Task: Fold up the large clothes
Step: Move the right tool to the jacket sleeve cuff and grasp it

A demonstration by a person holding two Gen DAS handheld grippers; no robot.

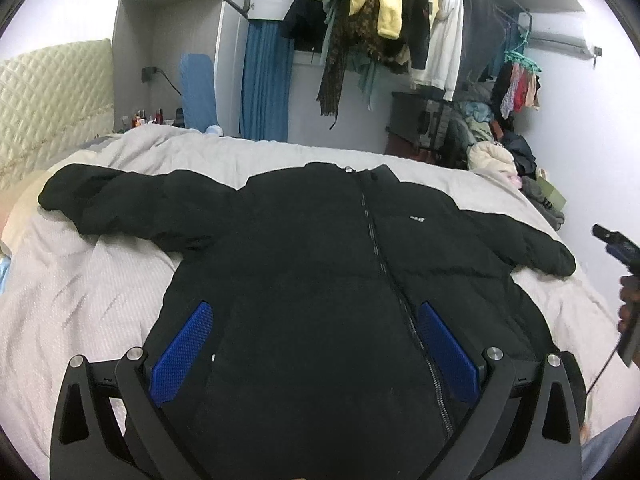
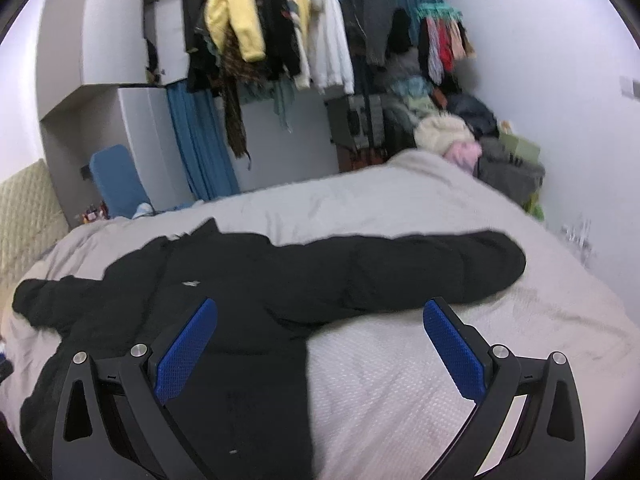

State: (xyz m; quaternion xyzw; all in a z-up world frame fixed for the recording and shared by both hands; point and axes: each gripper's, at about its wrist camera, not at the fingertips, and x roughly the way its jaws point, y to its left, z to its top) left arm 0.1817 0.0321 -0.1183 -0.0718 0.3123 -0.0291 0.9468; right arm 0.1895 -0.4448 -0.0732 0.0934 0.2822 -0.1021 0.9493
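A black puffer jacket (image 1: 312, 264) lies front up on the bed (image 1: 80, 292), zipped, both sleeves spread out to the sides. My left gripper (image 1: 316, 312) is open and empty, hovering over the jacket's lower middle. In the right wrist view the jacket (image 2: 248, 280) lies to the left, its right sleeve (image 2: 440, 268) stretched across the bed. My right gripper (image 2: 320, 312) is open and empty above the jacket's right side and the sleeve's underarm. The right gripper (image 1: 616, 244) also shows at the right edge of the left wrist view.
The bed has a light grey quilt (image 2: 400, 380) and a padded cream headboard (image 1: 48, 92) at the left. A rack of hanging clothes (image 1: 400, 20) stands beyond the far edge. A pile of clothes (image 2: 460, 136) sits at the bed's far right corner.
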